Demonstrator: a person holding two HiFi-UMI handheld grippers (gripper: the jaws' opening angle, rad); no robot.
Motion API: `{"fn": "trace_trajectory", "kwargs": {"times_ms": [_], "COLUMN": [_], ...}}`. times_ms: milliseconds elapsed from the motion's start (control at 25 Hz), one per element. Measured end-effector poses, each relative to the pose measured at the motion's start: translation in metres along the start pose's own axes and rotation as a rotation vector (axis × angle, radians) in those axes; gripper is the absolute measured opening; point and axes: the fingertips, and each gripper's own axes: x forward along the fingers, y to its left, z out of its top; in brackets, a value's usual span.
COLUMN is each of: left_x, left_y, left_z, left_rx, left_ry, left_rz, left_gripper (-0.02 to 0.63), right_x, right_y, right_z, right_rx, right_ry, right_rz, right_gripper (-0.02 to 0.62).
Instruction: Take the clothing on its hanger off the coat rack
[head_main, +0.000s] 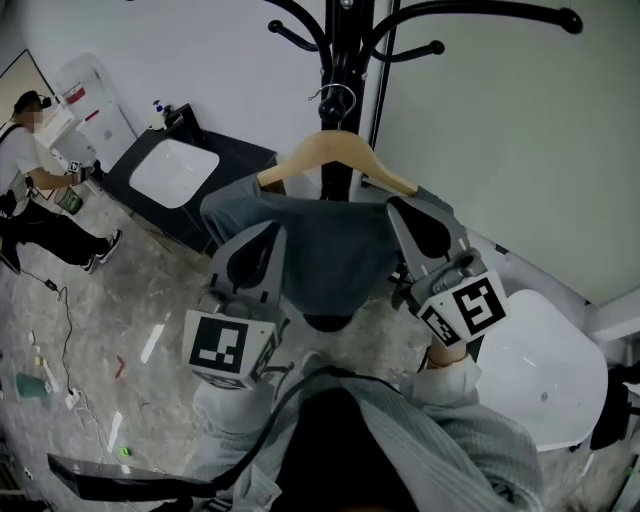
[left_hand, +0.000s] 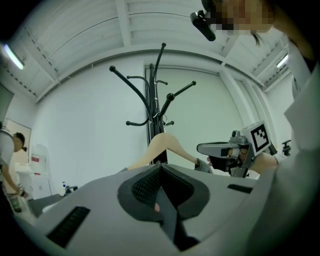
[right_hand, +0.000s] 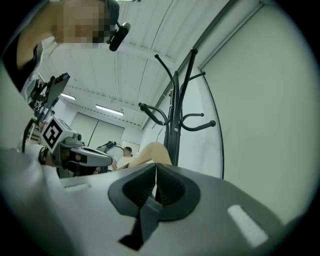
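A black coat rack (head_main: 338, 60) stands against the wall. From it hangs a wooden hanger (head_main: 335, 148) by a metal hook, with a grey-blue garment (head_main: 335, 250) draped over it. My left gripper (head_main: 272, 232) is shut, its tips at the garment's left shoulder. My right gripper (head_main: 398, 205) is shut too, by the hanger's right arm. In the left gripper view the jaws (left_hand: 161, 167) meet just below the hanger (left_hand: 162, 145). In the right gripper view the shut jaws (right_hand: 155, 167) sit under the hanger (right_hand: 150, 152) beside the rack (right_hand: 175, 115). Whether either pinches fabric is hidden.
A person (head_main: 30, 190) stands at the far left on the marble floor, with cables nearby. A white basin (head_main: 175, 170) sits in a dark counter behind the rack's left. A white round tub (head_main: 540, 370) is at my right. The wall runs close behind the rack.
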Motion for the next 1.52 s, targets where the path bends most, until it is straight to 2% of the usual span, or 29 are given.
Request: {"fn": "trace_trajectory", "kwargs": {"times_ms": [200,400,560,640,760,920,1120,1240,1280,1320,1520], "left_x": [0.024,0.036,0.045,0.049,0.065,0.080,0.090,0.093,0.093,0.093,0.093], "left_y": [0.021,0.038,0.041,0.040,0.040,0.028,0.024,0.026,0.025,0.025,0.022], "left_z": [0.023,0.035,0.038,0.031,0.016,-0.003,-0.017,-0.017,-0.017,-0.017,-0.018], "left_rx": [0.125,0.274,0.352,0.386,0.423,0.446,0.452,0.461,0.454,0.444,0.387], "left_ry": [-0.019,-0.013,0.016,0.060,0.127,0.154,0.172,0.172,0.174,0.177,0.205], "left_rz": [-0.207,-0.332,-0.487,-0.573,-0.655,-0.735,-0.773,-0.787,-0.797,-0.810,-0.870], "left_gripper": [0.005,0.010,0.139,0.177,0.189,0.189,0.185,0.089,0.087,0.086,0.077], "right_x": [0.010,0.019,0.027,0.032,0.039,0.043,0.051,0.054,0.055,0.056,0.054], "right_y": [-0.023,-0.030,-0.032,-0.033,-0.032,-0.027,-0.017,-0.017,-0.019,-0.020,-0.021], "right_z": [0.014,0.012,0.008,0.002,-0.015,-0.037,-0.055,-0.061,-0.062,-0.062,-0.061], "right_rx": [-0.087,-0.168,-0.165,-0.150,-0.150,-0.133,-0.128,-0.150,-0.151,-0.150,-0.164], "right_ry": [0.028,0.125,0.217,0.271,0.382,0.509,0.570,0.587,0.591,0.595,0.605], "right_rz": [0.018,0.164,0.315,0.392,0.492,0.600,0.665,0.657,0.647,0.642,0.629], "right_gripper": [0.006,0.040,0.111,0.131,0.144,0.144,0.142,0.087,0.051,0.044,0.043]}}
